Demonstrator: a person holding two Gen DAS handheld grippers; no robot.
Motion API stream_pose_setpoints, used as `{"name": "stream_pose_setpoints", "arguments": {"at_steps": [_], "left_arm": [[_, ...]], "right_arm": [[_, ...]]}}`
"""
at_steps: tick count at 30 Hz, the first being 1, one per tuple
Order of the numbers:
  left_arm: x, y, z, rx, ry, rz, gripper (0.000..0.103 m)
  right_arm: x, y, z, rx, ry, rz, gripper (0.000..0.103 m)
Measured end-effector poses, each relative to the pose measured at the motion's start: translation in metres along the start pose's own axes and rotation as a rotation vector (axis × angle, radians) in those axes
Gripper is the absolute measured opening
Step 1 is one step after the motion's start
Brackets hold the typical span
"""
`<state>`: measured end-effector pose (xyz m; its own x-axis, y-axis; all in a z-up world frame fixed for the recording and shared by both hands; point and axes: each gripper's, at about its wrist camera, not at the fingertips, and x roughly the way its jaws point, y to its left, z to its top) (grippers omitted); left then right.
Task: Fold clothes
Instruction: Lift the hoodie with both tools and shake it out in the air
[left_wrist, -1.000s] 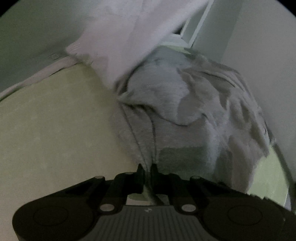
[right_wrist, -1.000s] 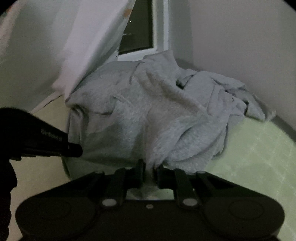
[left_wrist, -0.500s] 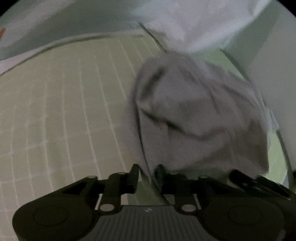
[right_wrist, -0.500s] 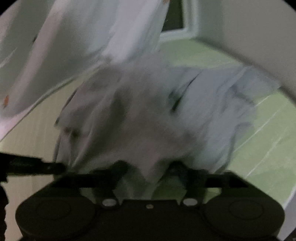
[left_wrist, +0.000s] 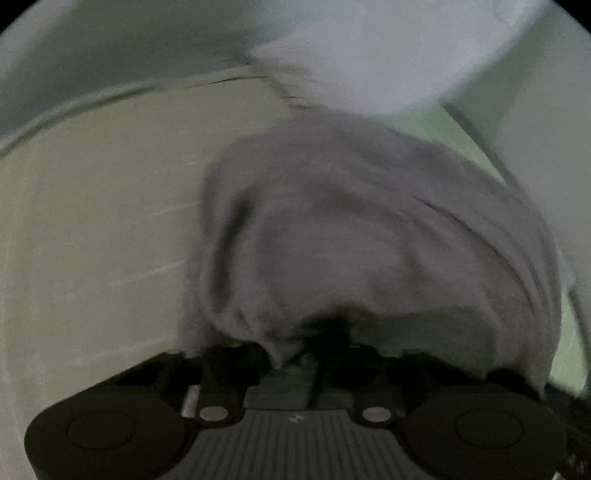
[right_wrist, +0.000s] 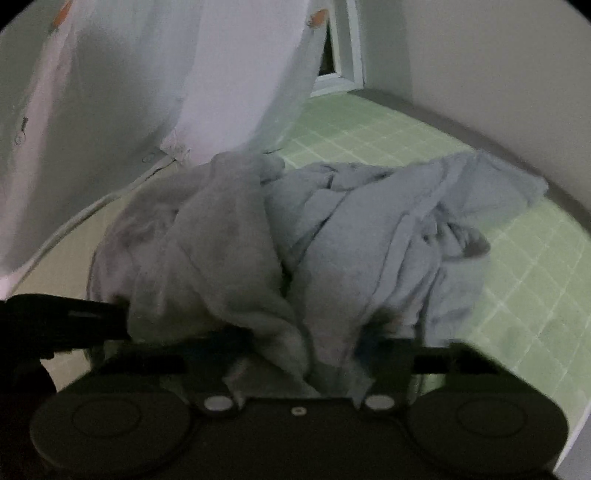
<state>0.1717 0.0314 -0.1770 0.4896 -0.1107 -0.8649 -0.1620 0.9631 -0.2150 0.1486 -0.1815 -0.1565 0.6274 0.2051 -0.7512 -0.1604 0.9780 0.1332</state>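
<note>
- a pale green checked sheet (right_wrist: 517, 266) covers the surface under both tools, running ahead to a plain wall (right_wrist: 480, 74) and a dark window with a white frame (right_wrist: 343, 70) in the far corner.
- a white curtain (right_wrist: 229, 81) hangs ahead and to the left of the right gripper, its lower edge reaching down to the far side of the cloth pile; in the left wrist view the same curtain (left_wrist: 369, 59) is a blur ahead and above.
- the grey garment (right_wrist: 332, 236) is bunched in a soft heap straight ahead of the right gripper (right_wrist: 295, 354), spreading out to the right across the sheet, with its near folds gathered down between the fingers.
- the right gripper's fingers stand fairly wide apart, with thick folds of cloth filling the gap; whether they press on it or it only lies between them cannot be told.
- the left gripper (left_wrist: 295, 350) has its fingers drawn close together with a fold of the garment (left_wrist: 369, 240) pinched between them; the cloth drapes up and forward from the tips and hangs over to the right.
- the left wrist view is smeared, so seams and edges of the cloth cannot be made out.
- the left gripper shows in the right wrist view as a dark bar (right_wrist: 66, 317) at the left, its tip touching the near left edge of the heap.
- to the left of the left gripper the sheet (left_wrist: 92, 240) lies bare.
</note>
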Motion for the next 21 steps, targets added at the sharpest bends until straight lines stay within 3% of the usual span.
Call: {"name": "stream_pose_setpoints", "arguments": {"at_steps": [2,4,11,13,17,21], "left_arm": [[-0.003,-0.016,0.014,0.018,-0.023,-0.034,0.02],[-0.006,-0.031,0.027,0.036,-0.047,-0.067,0.019],[-0.016,-0.087,0.075,0.098,-0.129,-0.184,0.009],[-0.046,-0.082,0.075,0.094,-0.184,-0.206,0.009],[-0.106,-0.055,0.067,-0.023,-0.26,-0.266,0.008],[-0.175,-0.038,0.067,-0.046,-0.397,-0.269,0.007]], "right_arm": [[0.007,-0.005,0.004,-0.008,-0.013,-0.013,0.026],[0.017,-0.013,0.016,-0.018,-0.049,-0.068,0.022],[-0.015,-0.028,0.082,0.094,-0.269,-0.157,0.016],[-0.039,-0.016,0.085,0.09,-0.333,-0.117,0.015],[-0.092,0.013,0.088,0.064,-0.468,-0.018,0.015],[-0.141,0.027,0.106,0.038,-0.622,0.054,0.015]]}}
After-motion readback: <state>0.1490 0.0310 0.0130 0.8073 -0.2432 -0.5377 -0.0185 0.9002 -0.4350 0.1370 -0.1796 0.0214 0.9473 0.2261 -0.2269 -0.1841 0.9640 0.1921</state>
